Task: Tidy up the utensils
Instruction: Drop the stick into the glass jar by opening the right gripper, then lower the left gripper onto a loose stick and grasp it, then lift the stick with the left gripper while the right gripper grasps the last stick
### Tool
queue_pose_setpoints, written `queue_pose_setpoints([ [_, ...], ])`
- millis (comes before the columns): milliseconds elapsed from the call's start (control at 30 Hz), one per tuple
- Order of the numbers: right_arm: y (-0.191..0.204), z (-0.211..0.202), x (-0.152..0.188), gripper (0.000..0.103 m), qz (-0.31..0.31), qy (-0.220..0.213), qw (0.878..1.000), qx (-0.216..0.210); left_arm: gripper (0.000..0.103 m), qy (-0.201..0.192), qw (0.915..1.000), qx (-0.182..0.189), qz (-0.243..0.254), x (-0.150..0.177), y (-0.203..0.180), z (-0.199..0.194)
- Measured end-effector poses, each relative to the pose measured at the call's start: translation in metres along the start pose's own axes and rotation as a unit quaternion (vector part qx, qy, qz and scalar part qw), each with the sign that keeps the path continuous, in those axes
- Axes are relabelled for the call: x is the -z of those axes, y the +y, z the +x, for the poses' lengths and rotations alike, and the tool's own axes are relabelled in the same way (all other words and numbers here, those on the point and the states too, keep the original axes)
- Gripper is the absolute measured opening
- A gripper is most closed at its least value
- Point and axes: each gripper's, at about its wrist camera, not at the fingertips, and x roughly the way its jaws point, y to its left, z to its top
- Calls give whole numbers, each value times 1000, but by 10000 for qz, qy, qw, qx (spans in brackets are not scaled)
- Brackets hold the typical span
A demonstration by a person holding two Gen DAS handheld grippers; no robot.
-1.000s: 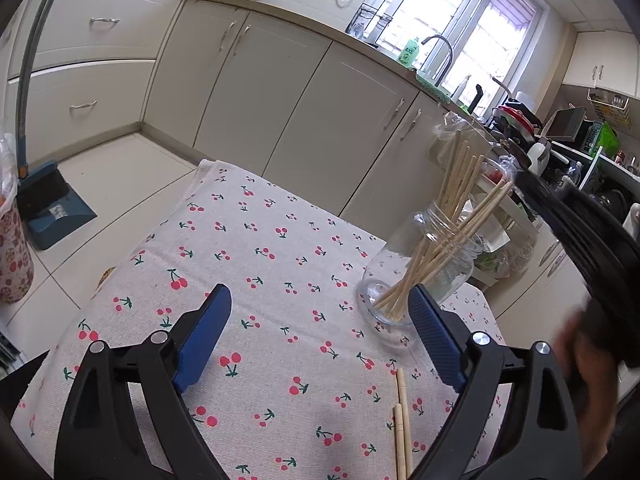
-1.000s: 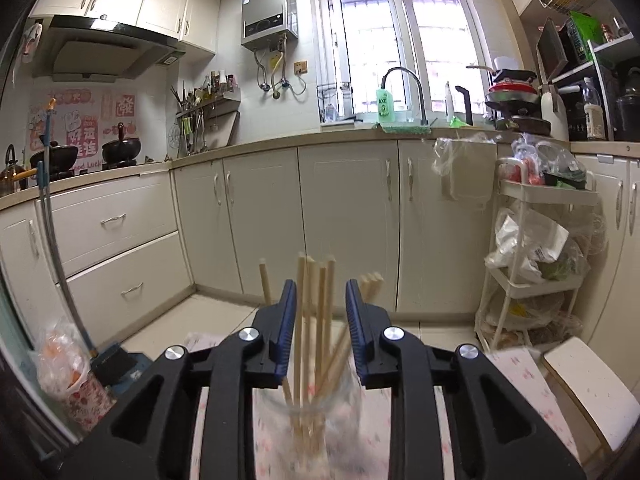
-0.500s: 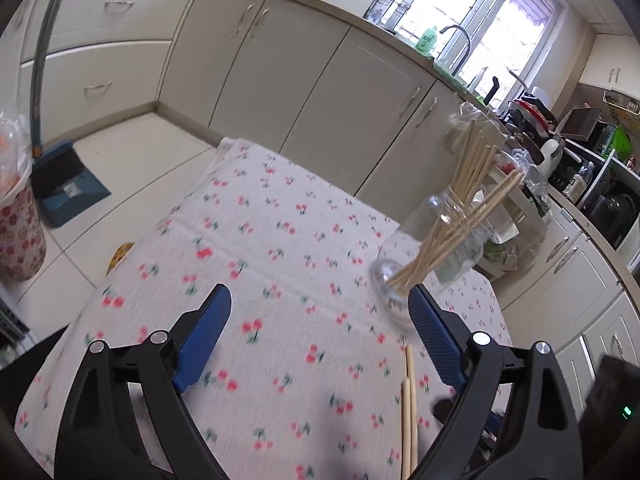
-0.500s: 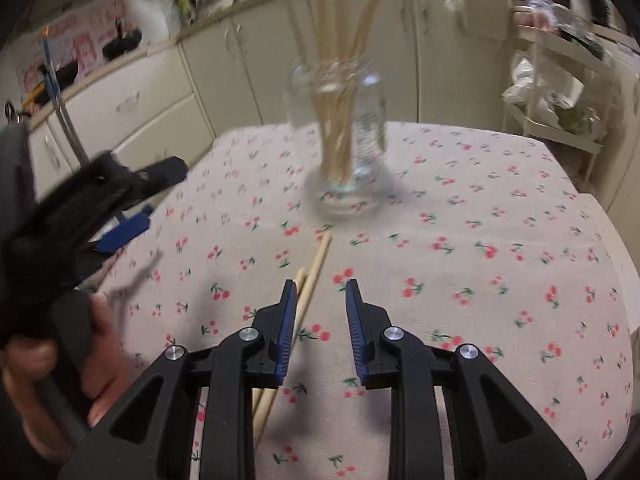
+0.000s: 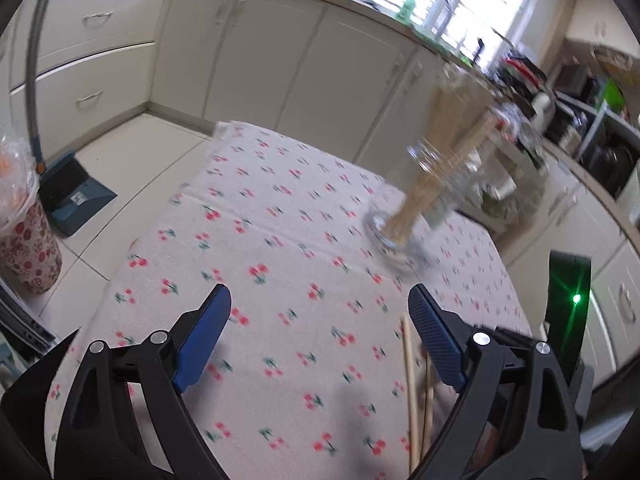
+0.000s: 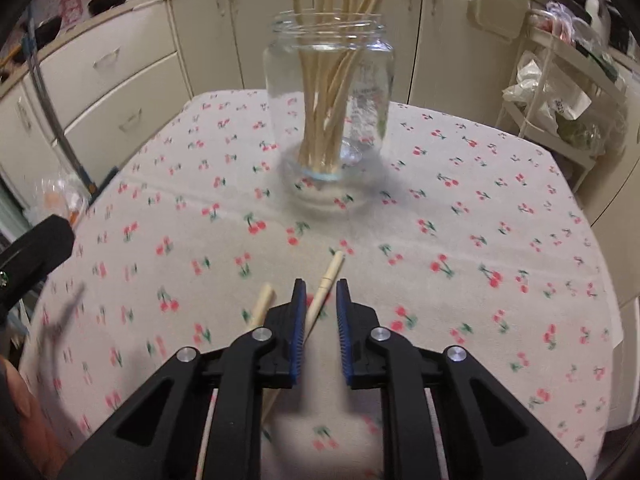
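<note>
A clear glass jar point(image 6: 330, 92) holding several wooden chopsticks stands on the cherry-print tablecloth point(image 6: 480, 240); it also shows blurred in the left wrist view point(image 5: 432, 192). Two loose chopsticks lie on the cloth: one point(image 6: 326, 284) runs up between the jaws of my right gripper point(image 6: 321, 300), the other point(image 6: 262, 304) lies just left of it. The right jaws stand narrowly apart, not clamped on it. In the left wrist view the loose chopsticks point(image 5: 412, 380) lie beside the right finger of my left gripper point(image 5: 318, 308), which is wide open and empty above the cloth.
Cream kitchen cabinets point(image 5: 280, 60) line the far wall. A blue dustpan point(image 5: 72, 196) and a lined bin point(image 5: 28, 248) stand on the floor left of the table. A wire rack with bags point(image 6: 560, 92) stands at the right. The left gripper's body point(image 6: 32, 256) shows at the left edge.
My right gripper has come down from above the jar to the cloth and moved forward over the loose chopsticks. The left gripper has drifted back a little, still open.
</note>
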Motion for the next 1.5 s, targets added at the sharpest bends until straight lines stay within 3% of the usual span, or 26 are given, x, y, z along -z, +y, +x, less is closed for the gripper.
queue_pose_setpoints([
  [200, -29, -19, 22, 13, 193, 123, 9997, -114, 86, 514, 9957, -34, 768, 14, -45, 16],
  [400, -49, -25, 29, 13, 528, 123, 9982, -272, 86, 861, 9886, -357, 1179, 24, -73, 39],
  [667, -56, -29, 32, 13, 686, 160, 9968, -378, 83, 962, 9799, -751, 1576, 26, -89, 54],
  [833, -59, -31, 34, 13, 702, 174, 9967, -380, 73, 1121, 9751, -847, 1718, 32, -97, 64],
  [1100, -60, -32, 35, 13, 661, 181, 9970, -359, 69, 1157, 9716, -877, 1867, 35, -107, 69],
  [1200, -59, -32, 36, 13, 635, 176, 9972, -340, 52, 1130, 9715, -803, 1924, 35, -110, 68],
  [1267, -59, -32, 36, 13, 627, 174, 9973, -334, 20, 1110, 9715, -686, 1977, 35, -112, 66],
  [1333, -59, -32, 36, 13, 625, 174, 9973, -333, 6, 1169, 9701, -532, 2058, 35, -113, 67],
  [1500, -53, -33, 37, 13, 440, 100, 9987, -232, 5, 1327, 9719, -236, 1928, 31, -108, 67],
])
